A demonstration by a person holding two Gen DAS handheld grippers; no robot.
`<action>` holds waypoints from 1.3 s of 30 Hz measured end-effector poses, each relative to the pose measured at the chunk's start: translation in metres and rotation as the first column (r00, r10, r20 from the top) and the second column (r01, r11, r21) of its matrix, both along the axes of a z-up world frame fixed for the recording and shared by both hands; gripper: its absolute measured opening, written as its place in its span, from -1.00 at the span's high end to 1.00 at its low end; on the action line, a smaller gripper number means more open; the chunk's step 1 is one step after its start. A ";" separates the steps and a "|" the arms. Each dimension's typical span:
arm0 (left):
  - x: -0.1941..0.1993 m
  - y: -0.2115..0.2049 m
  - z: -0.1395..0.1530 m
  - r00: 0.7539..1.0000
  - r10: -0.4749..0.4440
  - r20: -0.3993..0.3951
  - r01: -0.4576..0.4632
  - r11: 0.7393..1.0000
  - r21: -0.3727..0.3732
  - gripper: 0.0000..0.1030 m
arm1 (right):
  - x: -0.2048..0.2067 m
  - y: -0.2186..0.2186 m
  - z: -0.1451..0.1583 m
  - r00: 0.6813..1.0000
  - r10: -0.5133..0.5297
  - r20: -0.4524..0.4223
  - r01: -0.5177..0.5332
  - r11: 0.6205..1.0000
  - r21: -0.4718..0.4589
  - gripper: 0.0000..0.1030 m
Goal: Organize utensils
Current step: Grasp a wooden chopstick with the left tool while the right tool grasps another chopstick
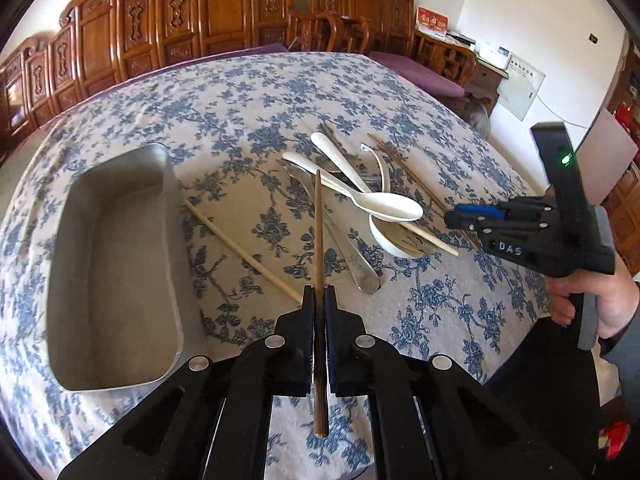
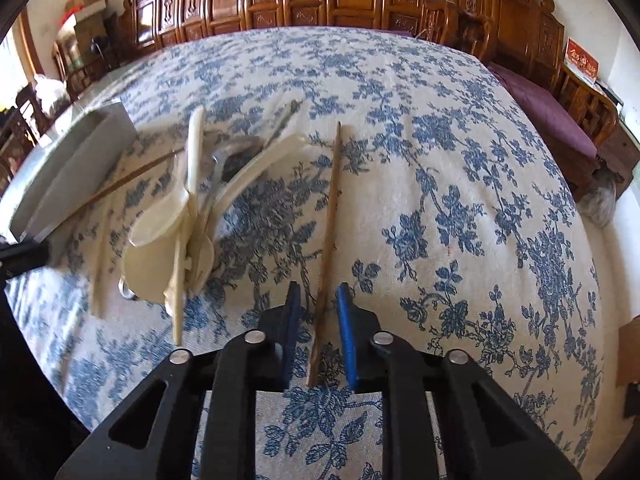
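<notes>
Dark chopstick (image 1: 319, 240) pinched in our left gripper (image 1: 319, 300); tray (image 1: 116, 384) beside.
Right gripper (image 2: 318, 304) straddles another chopstick (image 2: 330, 216), unpinched; it may roll.

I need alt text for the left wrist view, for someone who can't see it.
The left gripper is shut on a dark wooden chopstick above a blue-flowered tablecloth. An empty metal tray sits to its left, and a pile of white spoons with more chopsticks lies ahead. The right gripper reaches in from the right.
</notes>
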State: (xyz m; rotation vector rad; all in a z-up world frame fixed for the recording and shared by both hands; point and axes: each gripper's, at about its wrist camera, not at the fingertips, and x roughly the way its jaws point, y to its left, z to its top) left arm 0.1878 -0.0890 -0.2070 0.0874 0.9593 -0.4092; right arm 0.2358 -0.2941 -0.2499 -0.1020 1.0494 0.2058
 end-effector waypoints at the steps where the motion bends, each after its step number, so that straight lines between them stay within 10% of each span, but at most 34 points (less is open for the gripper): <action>1: -0.001 0.003 0.003 1.000 0.008 0.004 -0.008 1.000 0.000 0.92 | -0.001 0.000 0.000 1.000 0.004 0.003 -0.004 1.000 -0.012 0.71; 25: -0.010 0.047 0.069 0.981 0.103 0.167 -0.096 0.994 -0.048 0.93 | -0.013 -0.007 0.070 0.990 0.005 0.144 -0.016 0.997 0.075 0.89; 39: 0.010 0.114 0.055 0.945 0.272 0.180 -0.277 0.961 0.002 0.93 | -0.037 0.045 0.103 0.974 0.121 0.191 -0.147 0.981 0.128 0.89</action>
